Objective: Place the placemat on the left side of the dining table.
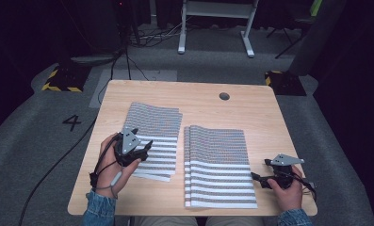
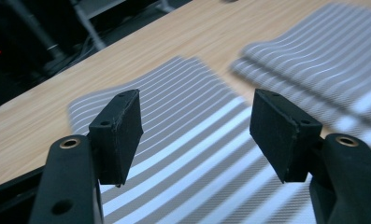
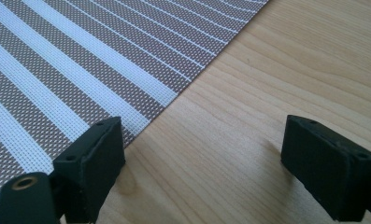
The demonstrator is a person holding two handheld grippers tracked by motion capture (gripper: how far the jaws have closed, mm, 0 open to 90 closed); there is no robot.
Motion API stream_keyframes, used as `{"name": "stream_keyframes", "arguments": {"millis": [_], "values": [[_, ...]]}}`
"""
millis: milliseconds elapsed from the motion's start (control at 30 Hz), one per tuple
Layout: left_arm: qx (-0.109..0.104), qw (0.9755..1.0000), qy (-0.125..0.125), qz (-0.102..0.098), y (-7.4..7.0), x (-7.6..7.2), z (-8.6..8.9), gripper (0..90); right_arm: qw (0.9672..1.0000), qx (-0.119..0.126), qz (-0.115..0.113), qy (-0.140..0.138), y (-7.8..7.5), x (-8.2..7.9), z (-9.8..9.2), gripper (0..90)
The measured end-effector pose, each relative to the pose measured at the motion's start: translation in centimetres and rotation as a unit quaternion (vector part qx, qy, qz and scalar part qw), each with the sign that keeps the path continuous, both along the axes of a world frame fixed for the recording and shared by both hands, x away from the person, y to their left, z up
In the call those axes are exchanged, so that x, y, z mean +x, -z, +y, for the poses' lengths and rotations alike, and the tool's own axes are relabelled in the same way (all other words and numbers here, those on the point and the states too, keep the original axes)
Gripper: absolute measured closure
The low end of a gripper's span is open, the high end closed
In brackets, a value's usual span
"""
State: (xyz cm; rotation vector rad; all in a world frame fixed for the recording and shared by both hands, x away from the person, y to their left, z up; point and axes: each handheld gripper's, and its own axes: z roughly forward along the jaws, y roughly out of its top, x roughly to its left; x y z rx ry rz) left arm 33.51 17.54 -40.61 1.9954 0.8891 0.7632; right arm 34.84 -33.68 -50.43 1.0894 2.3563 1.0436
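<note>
Placemats in two striped stacks lie on the wooden table [image 1: 250, 101]: the left stack [image 1: 154, 136] sits askew toward the near-left corner, the right stack [image 1: 220, 165] reaches almost to the near edge. The left gripper [image 2: 196, 135] hangs over the left stack's near-left part, jaws wide and empty. The right gripper [image 3: 206, 168], also wide and empty, sits low over bare wood just beside the right stack's right edge, near the near-right corner.
</note>
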Motion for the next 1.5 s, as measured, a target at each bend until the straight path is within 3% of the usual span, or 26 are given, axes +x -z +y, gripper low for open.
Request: {"name": "stream_keyframes", "arguments": {"millis": [133,167,267,467,700,800,933,1000,1033,1133,1200,1233,1367,1400,1433,1500], "values": [[-0.012,0.9995,0.029,0.003,-0.8,-1.2,-1.3,32.2,1.0000,0.000,0.000,0.000,0.0,0.0,0.0,13.5],[-0.013,0.9990,0.041,0.012,-1.0,-1.9,-1.9,32.2,1.0000,0.000,0.000,0.000,0.0,0.0,0.0,13.5],[-0.012,0.9985,0.049,0.024,-1.4,-2.7,-2.6,32.2,1.0000,0.000,0.000,0.000,0.0,0.0,0.0,13.5],[-0.034,0.9965,0.069,0.032,-1.8,-4.0,-3.8,32.2,1.0000,0.000,0.000,0.000,0.0,0.0,0.0,13.5],[-0.022,0.9943,0.069,0.078,0.9,-3.4,-4.7,32.2,1.0000,0.001,0.000,0.000,0.0,0.0,0.0,13.5],[-0.006,0.9929,0.064,0.100,2.3,-2.8,-4.9,32.1,1.0000,0.001,0.001,-0.001,0.0,0.0,0.0,13.6],[0.006,0.9895,0.058,0.132,4.0,-1.7,-5.1,32.1,1.0000,0.001,0.000,-0.001,0.0,0.0,0.0,13.5],[0.010,0.9888,0.055,0.138,4.4,-1.4,-5.1,31.7,1.0000,0.001,0.000,-0.001,0.0,0.0,0.0,13.6],[0.015,0.9865,0.055,0.153,5.3,-0.9,-5.1,31.7,1.0000,0.001,0.000,-0.001,0.0,0.0,0.0,13.6],[0.017,0.9835,0.056,0.171,6.4,-0.3,-5.2,31.4,1.0000,0.001,0.001,-0.001,0.0,0.0,0.0,13.5],[0.015,0.9828,0.057,0.175,6.8,-0.1,-5.3,31.3,1.0000,0.001,0.000,-0.001,0.0,0.0,0.0,13.5],[0.013,0.9812,0.060,0.183,7.4,0.2,-5.5,31.2,1.0000,0.001,0.000,-0.001,0.0,0.0,0.0,13.5],[0.020,0.9802,0.061,0.187,8.0,0.6,-5.7,31.0,1.0000,-0.004,-0.001,-0.004,0.0,0.0,0.0,13.5],[0.021,0.9776,0.057,0.202,8.4,0.7,-5.8,31.1,1.0000,-0.002,-0.001,-0.003,0.0,0.0,0.0,13.5],[0.026,0.9772,0.055,0.203,8.7,0.7,-5.8,31.4,1.0000,-0.002,-0.001,-0.004,0.0,0.0,0.0,13.5],[0.019,0.9791,0.046,0.197,8.7,0.7,-5.8,32.5,1.0000,-0.002,-0.001,-0.005,0.0,0.0,0.0,13.5]]}}
